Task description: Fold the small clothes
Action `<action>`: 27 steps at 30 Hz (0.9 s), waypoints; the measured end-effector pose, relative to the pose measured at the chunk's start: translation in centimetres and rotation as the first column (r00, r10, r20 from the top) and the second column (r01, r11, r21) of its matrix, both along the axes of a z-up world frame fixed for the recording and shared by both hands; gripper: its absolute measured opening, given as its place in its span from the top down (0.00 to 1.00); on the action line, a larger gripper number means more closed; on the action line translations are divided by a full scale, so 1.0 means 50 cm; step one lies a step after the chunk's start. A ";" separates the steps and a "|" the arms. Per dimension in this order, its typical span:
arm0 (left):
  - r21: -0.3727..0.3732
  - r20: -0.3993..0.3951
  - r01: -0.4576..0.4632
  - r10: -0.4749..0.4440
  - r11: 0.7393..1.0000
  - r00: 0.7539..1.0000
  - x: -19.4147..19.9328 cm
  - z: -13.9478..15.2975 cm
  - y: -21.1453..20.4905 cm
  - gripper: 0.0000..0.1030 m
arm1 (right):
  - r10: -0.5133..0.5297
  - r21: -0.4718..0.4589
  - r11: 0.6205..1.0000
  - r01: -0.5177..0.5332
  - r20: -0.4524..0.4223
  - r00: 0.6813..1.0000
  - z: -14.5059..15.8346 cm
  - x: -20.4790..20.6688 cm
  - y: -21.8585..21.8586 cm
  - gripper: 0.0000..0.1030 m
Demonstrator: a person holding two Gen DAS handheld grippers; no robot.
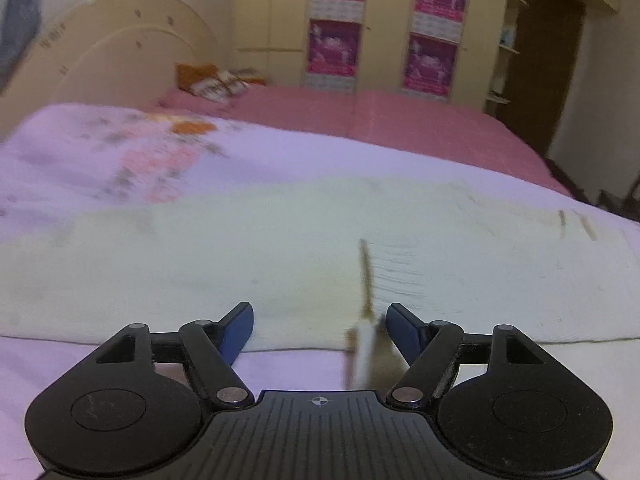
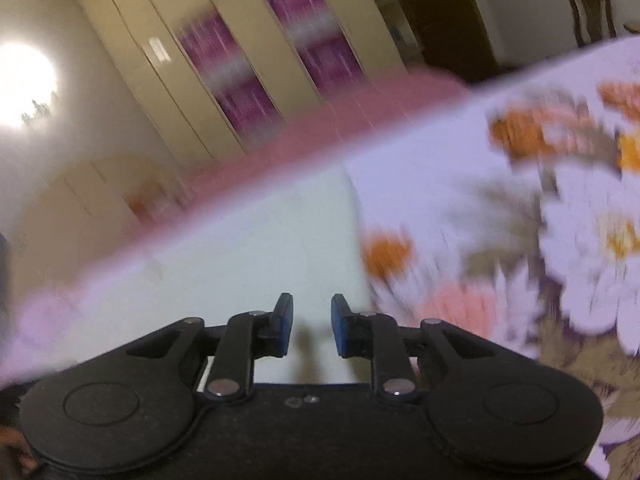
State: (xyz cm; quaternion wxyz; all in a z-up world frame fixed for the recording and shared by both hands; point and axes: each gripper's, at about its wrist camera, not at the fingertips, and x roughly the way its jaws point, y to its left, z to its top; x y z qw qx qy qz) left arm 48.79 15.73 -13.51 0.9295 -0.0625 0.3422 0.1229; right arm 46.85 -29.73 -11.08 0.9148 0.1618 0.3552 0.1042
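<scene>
A pale cream garment lies flat across the floral bedspread, with a drawstring hanging off its near edge. My left gripper is open and empty, low at the garment's near edge, the drawstring between its fingers. In the right wrist view the same garment lies ahead, its right edge against the flowered spread. My right gripper is open and empty just above the garment. The view is tilted and blurred.
A pink sheet covers the far bed, with an orange patterned cushion by the headboard. Cream wardrobes with magenta posters line the back wall. A dark door stands right.
</scene>
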 end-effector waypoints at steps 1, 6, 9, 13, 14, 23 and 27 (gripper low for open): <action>0.030 0.007 -0.011 0.010 0.999 1.000 -0.013 0.007 0.000 0.28 | 0.008 0.001 1.000 -0.008 0.006 1.000 0.009 -0.003 0.002 0.77; 0.089 0.019 -0.059 0.058 0.994 0.998 -0.071 0.024 0.035 0.28 | 0.028 -0.012 1.000 -0.028 0.048 0.998 0.035 -0.042 0.009 0.73; 0.108 0.027 -0.092 0.089 0.990 0.996 -0.101 0.034 0.068 0.28 | 0.016 -0.005 1.000 -0.016 0.019 1.000 0.027 -0.052 0.011 0.73; 0.122 0.037 -0.134 0.131 0.983 0.991 -0.137 0.045 0.120 0.28 | 0.004 -0.005 1.000 -0.004 0.002 1.000 0.019 -0.059 0.017 0.73; 0.123 0.039 -0.145 0.141 0.982 0.989 -0.144 0.046 0.133 0.28 | 0.006 -0.009 1.000 -0.006 0.002 1.000 0.019 -0.062 0.023 0.73; 0.107 0.022 -0.336 0.336 0.936 0.942 -0.196 0.015 0.315 0.29 | 0.071 -0.034 0.997 -0.069 0.036 0.997 0.040 -0.052 0.092 0.72; 0.110 0.016 -0.387 0.388 0.915 0.922 -0.219 0.002 0.368 0.29 | 0.095 -0.043 0.995 -0.093 0.037 0.995 0.038 -0.040 0.121 0.72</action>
